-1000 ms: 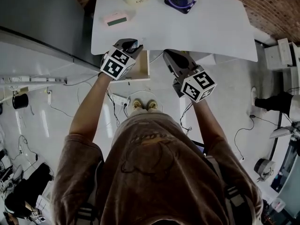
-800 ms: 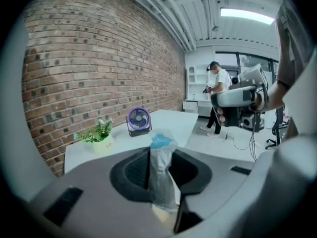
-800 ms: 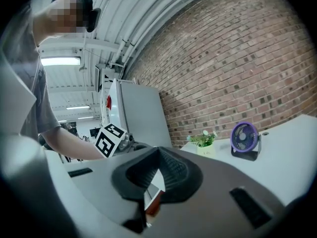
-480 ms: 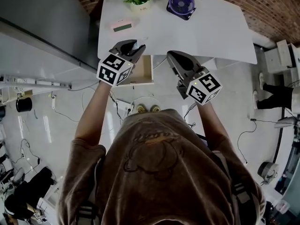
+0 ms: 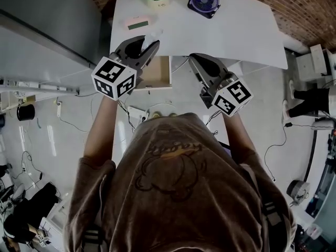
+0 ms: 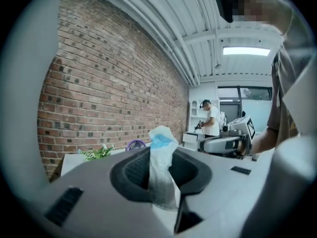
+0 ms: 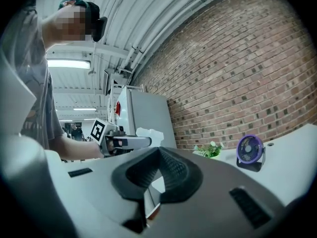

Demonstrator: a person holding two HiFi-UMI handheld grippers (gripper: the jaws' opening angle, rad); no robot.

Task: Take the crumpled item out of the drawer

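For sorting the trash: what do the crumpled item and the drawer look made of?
Crumpled item: likely thin paper or tissue, matte white with a blue patch, soft creases. Drawer: inside looks like pale wood or board, matte tan; cannot tell which.

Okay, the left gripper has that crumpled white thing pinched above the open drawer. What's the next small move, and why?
Probably carry the left gripper forward over the white table and lower it there. Its jaws are shut on the crumpled item, which is already out of the open drawer and level with the table's front edge, so what seems left is setting it down.
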